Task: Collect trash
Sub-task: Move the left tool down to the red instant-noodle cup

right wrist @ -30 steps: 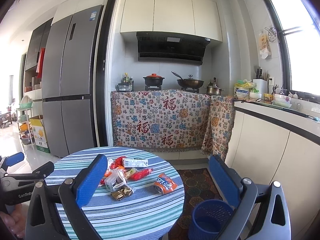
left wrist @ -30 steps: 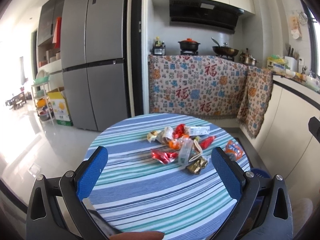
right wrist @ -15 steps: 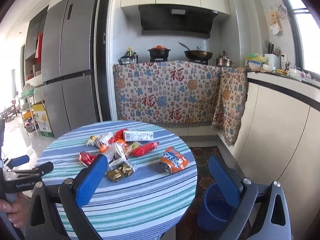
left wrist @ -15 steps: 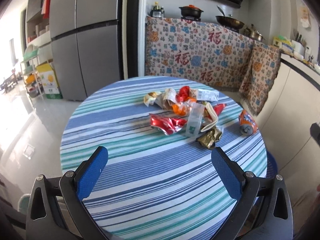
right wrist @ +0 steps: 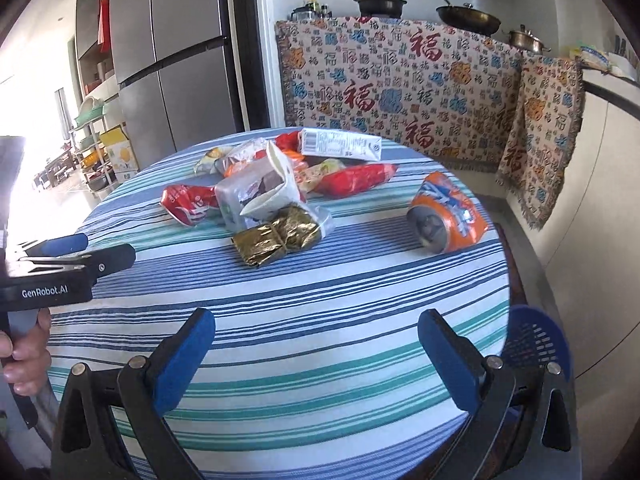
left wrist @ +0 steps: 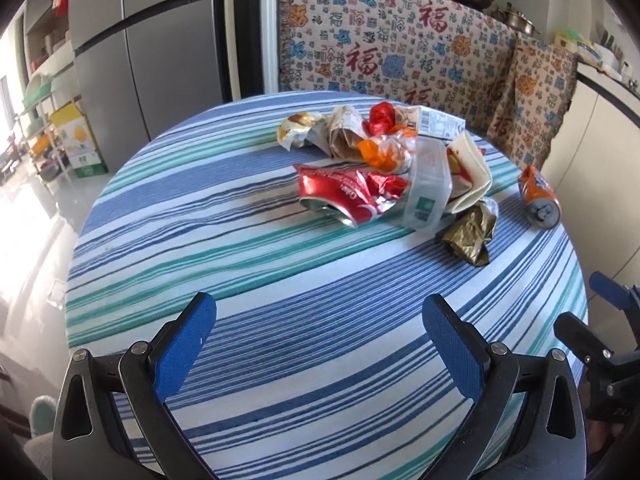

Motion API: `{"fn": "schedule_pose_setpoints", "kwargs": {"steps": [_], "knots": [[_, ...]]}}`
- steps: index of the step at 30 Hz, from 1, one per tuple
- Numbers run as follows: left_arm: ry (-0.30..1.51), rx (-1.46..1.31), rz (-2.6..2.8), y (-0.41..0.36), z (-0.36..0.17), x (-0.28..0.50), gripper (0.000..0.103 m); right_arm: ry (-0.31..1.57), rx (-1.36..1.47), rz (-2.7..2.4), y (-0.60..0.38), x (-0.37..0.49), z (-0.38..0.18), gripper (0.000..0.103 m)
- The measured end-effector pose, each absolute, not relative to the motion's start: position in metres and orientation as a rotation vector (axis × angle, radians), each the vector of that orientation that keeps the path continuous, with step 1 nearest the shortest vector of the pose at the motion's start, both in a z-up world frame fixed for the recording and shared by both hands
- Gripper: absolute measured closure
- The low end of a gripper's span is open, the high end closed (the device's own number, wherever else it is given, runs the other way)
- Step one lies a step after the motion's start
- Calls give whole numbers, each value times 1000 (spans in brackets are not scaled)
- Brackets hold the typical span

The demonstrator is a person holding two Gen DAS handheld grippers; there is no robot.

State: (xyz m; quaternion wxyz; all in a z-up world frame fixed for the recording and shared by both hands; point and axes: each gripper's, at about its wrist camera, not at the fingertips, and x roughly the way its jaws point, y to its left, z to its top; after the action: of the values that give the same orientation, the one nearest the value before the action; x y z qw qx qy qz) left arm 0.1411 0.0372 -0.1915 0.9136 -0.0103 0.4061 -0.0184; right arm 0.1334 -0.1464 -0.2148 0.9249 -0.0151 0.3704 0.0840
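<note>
Two blue-padded fingers of your left gripper stood wide apart and held nothing in the left wrist view, poised over the near part of the round striped table. Beyond them, toward the far side of that table, the trash lay in a loose heap: a crushed red can nearest you, a clear plastic container touching its right end, a crumpled gold foil wrapper just right of the container, and a white carton at the back of the heap. A dented orange can lay on its side near the table's right edge, apart from the heap. Your right gripper showed only in part past the table's right rim.

From the right wrist view, your right gripper was likewise spread wide and empty above the table's near edge. The gold foil wrapper sat at the front of the heap, the orange can to its right, well apart. A blue mesh bin stood on the floor just off the table's right rim. At the table's left side your hand held the left gripper over the cloth.
</note>
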Motion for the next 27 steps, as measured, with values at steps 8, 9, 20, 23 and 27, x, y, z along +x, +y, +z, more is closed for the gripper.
{"fn": "schedule_pose_setpoints", "kwargs": {"steps": [8,9,20,23,27], "knots": [[838,-59,-68,46,-179,164,1,862,30,218,-124,200,-232,0],[833,-68,-82,45,-176,170,1,874,28,228,-119,207,-236,0],[892,-193,-71,36,-189,251,1,927,-11,186,-112,215,-248,0],[924,-210,-82,38,-199,241,2,928,-26,173,-117,209,-249,0],[968,-179,-71,42,-210,220,2,925,-38,166,-125,203,-249,0]]}}
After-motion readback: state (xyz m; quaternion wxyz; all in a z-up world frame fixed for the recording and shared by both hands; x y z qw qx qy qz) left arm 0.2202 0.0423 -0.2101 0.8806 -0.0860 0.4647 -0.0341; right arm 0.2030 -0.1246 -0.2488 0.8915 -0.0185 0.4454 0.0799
